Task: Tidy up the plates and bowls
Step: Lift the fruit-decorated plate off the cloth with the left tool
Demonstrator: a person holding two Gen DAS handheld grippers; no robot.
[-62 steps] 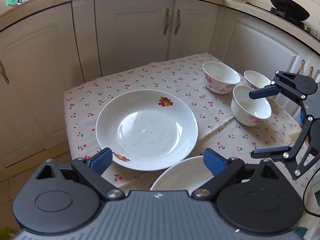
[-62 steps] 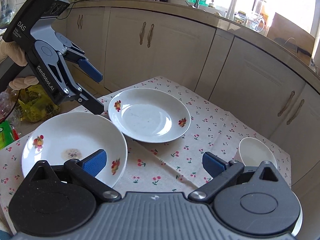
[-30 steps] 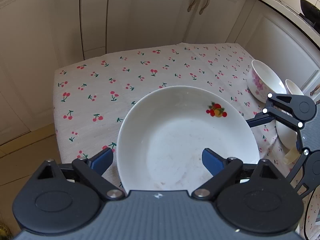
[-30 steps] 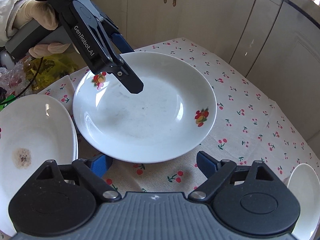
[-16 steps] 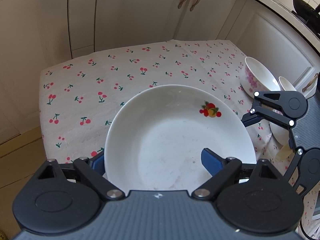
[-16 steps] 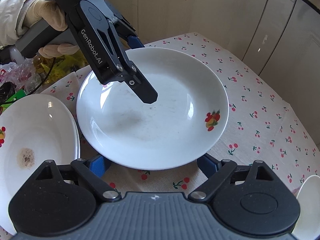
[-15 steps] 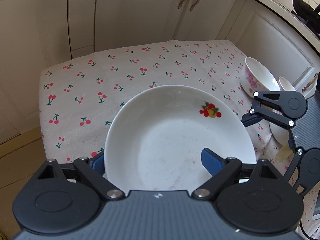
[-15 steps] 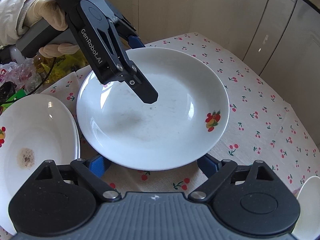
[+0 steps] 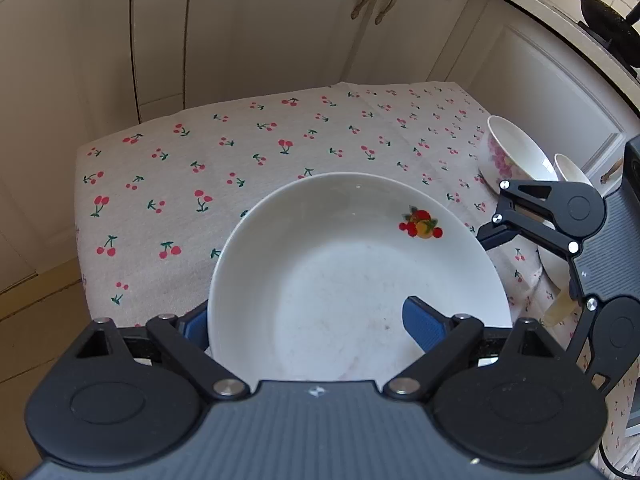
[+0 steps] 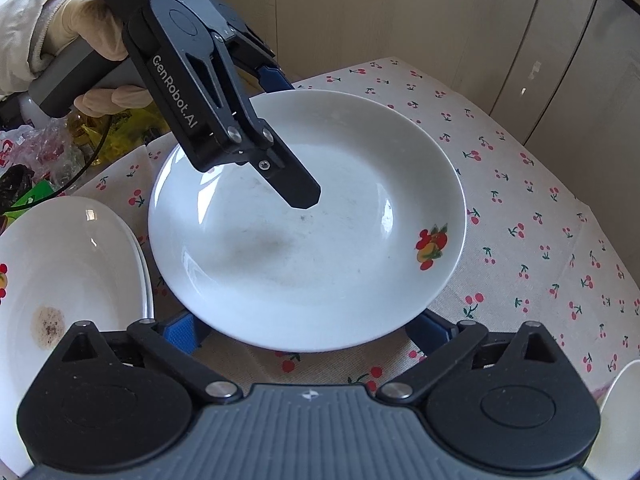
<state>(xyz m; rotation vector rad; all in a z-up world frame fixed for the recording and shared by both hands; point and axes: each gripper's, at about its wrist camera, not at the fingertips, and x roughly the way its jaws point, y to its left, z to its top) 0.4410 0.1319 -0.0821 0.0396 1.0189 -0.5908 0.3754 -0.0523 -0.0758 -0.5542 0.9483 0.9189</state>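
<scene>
Straddling the rim of a glossy white ceramic plate (image 9: 352,264), the left gripper (image 9: 316,322) was seen with its jaws spread wide: one blue ribbed pad (image 9: 424,322) lay over the shallow well, the other was tucked outside and under the edge. Whether the pads actually touched the glaze could not be told. The round plate, marked with a small fruit decal near its rim, was placed on a desk covered by a matte woven tablecloth (image 9: 192,176) printed with red cherries. From the right wrist view, the same plate (image 10: 320,240) was flanked at its near edge by the right gripper (image 10: 308,330), whose jaws were likewise spread, both blue pads set low beside the rim and partly hidden beneath it. The left gripper's black angular linkage (image 10: 224,120) was held over the plate by a hand in a cream glove (image 10: 92,36). A second white plate (image 10: 60,280), stained with a brown speckled patch, was stacked just to the left. Two rounded bowls, one with pink floral print (image 9: 512,156), were grouped at the cloth's far right corner, below cream panelled cabinet doors (image 9: 280,28).
</scene>
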